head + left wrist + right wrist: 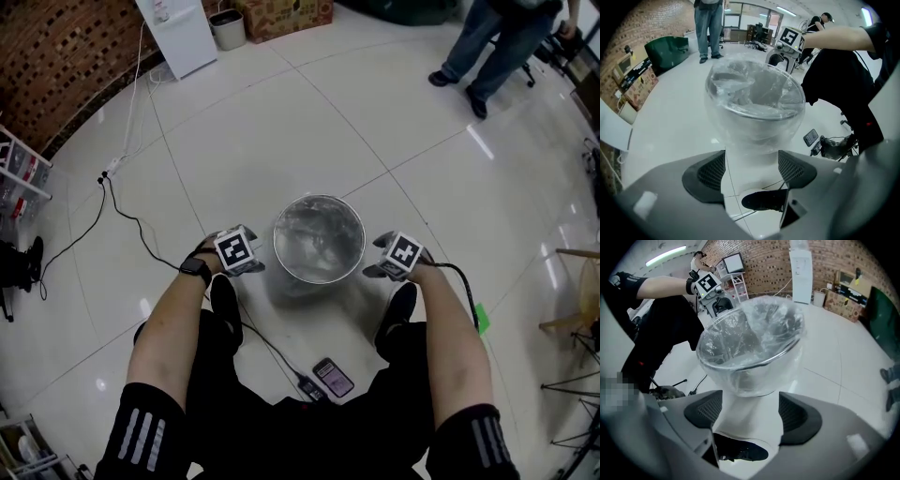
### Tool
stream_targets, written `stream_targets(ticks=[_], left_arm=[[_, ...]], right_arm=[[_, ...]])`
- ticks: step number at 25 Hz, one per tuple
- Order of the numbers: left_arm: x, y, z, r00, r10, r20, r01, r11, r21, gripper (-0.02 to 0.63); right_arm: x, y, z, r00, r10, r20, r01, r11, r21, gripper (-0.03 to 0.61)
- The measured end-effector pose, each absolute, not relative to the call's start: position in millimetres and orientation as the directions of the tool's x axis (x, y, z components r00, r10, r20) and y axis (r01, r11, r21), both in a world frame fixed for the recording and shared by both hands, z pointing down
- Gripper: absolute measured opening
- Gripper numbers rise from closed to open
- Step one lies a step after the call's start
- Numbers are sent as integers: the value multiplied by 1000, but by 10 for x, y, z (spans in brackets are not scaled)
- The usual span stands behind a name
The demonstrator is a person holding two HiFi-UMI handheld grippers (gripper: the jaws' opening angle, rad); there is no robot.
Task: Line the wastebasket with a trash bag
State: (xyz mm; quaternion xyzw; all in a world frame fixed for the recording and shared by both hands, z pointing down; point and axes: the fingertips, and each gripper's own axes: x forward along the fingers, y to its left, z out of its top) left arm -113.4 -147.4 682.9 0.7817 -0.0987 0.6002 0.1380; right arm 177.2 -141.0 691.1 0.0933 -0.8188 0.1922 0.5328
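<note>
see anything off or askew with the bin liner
Nothing stands out. The wastebasket stands upright, and the clear trash bag is folded over its rim, only crumpled inside. A phone lies on the floor.

Round wastebasket [319, 246] upright on floor, clear trash bag [754, 91] folded over rim

We find the round white plastic wastebasket [298, 287] on the pale tiled floor [234, 141], the clear plastic trash bag [319, 239] inside it and over its rim. Our left hand-held gripper [253, 266] sits just beside it at nine o'clock, our right hand-held gripper [377, 270] at three. A dark smartphone [334, 377] lies at six.
</note>
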Motion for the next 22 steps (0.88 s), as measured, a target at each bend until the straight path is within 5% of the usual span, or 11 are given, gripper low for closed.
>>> stream_targets(ticks=[6, 11, 15, 22], left_arm=[[-697, -1608, 5995, 416, -121, 901, -287, -958, 4, 342], [-540, -1649, 5403, 436, -205, 877, -336, -940, -53, 325], [-435, -1724, 5022, 495, -308, 812, -400, -911, -102, 319], [-303, -1840, 4587, 545, -386, 744, -381, -905, -190, 313]], right_arm=[[1779, -1776, 6074, -447, -209, 870, -431, 902, -4, 371], [1406, -1892, 5312, -482, -343, 806, -414, 900, 135, 268], [911, -1823, 5141, -556, -323, 766, -454, 890, 46, 126], [381, -1853, 5877, -464, -218, 858, -491, 870, -44, 72]])
